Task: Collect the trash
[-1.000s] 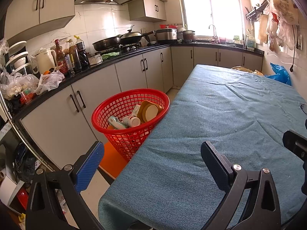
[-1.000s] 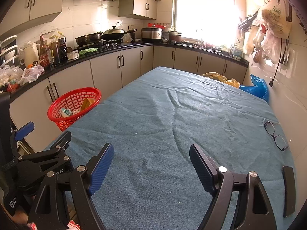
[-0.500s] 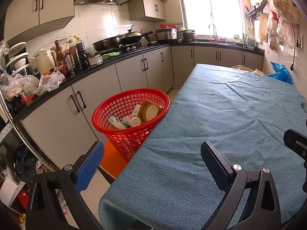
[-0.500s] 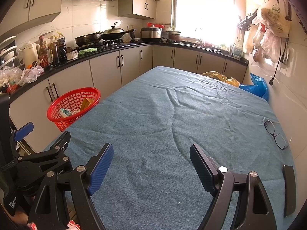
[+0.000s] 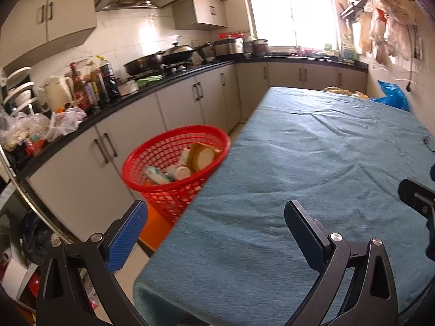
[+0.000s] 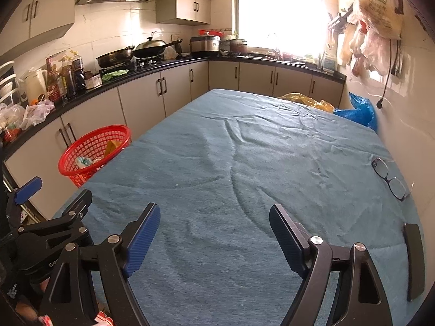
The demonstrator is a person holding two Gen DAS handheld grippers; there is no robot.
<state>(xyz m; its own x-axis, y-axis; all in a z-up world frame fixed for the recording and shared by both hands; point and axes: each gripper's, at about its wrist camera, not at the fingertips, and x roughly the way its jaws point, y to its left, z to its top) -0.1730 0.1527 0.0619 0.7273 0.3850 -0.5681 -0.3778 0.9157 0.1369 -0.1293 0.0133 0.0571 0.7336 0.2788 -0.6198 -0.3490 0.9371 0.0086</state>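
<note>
Left wrist view: the left tool [image 5: 214,225] hovers over the near left corner of the desk [image 5: 312,168]; its jaws stand wide apart with nothing between them; the blue pad [image 5: 127,237] hangs past the desk edge, above the floor; the black pad [image 5: 307,233] sits over the blue-green cloth. The red basket [image 5: 152,146] stands on an orange stool [image 5: 155,228], just beside the left edge of the desk; the trash [image 5: 187,163] lies inside it: a tan tub, a white cup and a crumpled wrapper; the view is slightly blurred. Part of the right tool shows at the right border. A black-topped kitchen counter [image 5: 168,81] runs along the far wall behind the basket; it carries bottles, a kettle, pans and plastic bags.

Right wrist view: the right tool [image 6: 214,231] hovers over the near middle of the desk [image 6: 244,163]; its jaws stand wide apart and hold nothing. The left tool [image 6: 54,195] appears at the lower left, also spread apart, over the left desk edge. The red basket [image 6: 84,146] stands beyond it, beside the desk, with trash [image 6: 89,160] inside. A pair of glasses [image 6: 390,178] lies on the cloth near the right edge; a flat dark object [image 6: 414,260] lies nearer the camera on the same side; what it is cannot be told. A blue bag [image 6: 359,112] and a yellow bag [image 6: 307,100] sit at the far end of the desk.
</note>
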